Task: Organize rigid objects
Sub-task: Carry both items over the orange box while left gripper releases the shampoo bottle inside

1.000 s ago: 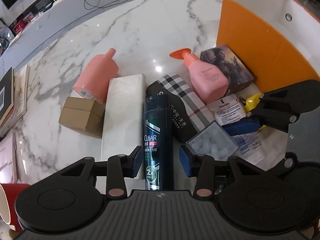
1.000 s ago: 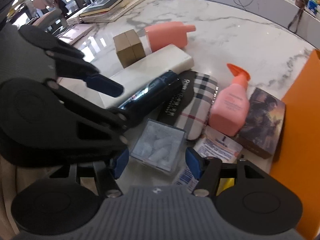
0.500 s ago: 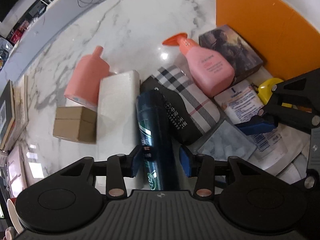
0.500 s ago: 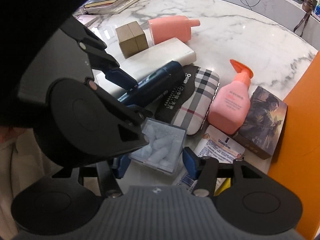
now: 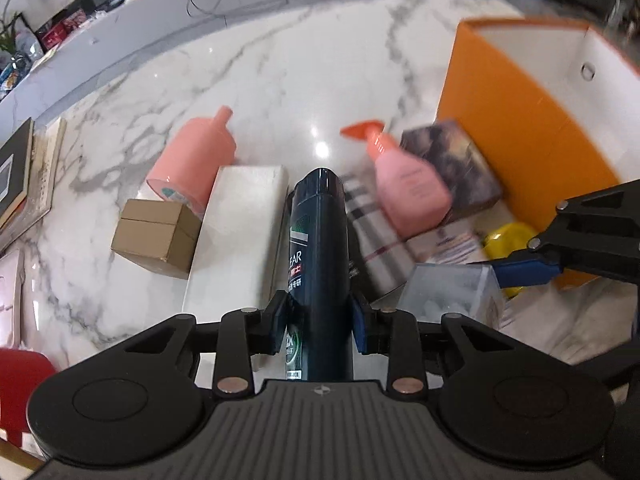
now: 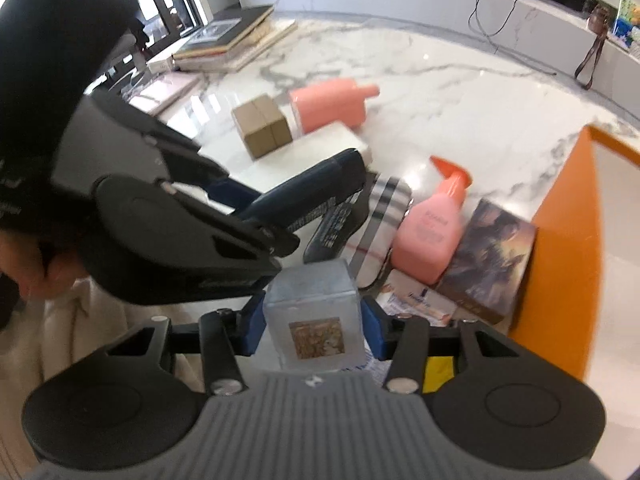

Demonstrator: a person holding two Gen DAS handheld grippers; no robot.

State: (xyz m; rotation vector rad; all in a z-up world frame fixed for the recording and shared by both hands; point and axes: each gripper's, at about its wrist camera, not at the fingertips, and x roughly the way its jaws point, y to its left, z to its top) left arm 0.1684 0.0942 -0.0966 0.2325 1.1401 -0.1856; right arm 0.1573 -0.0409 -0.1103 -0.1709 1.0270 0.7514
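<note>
One orange box (image 5: pixel 500 128) stands open at the right of the marble table (image 5: pixel 280 60), with a pile beside it: one long white box (image 5: pixel 236 236), one plaid case (image 6: pixel 384 220), one dark picture box (image 6: pixel 488 256), two pink bottles (image 5: pixel 196 160) (image 5: pixel 408 184), one brown carton (image 5: pixel 156 236) and one yellow item (image 5: pixel 508 236). The left gripper (image 5: pixel 320 320) is clamped on the single dark shampoo bottle (image 5: pixel 318 240), whose cap points away from the camera, raised over the pile. The right gripper (image 6: pixel 312 320) is closing, its blue pads against the sides of the one clear plastic cube (image 6: pixel 312 308), lifted just in front of the camera.
</note>
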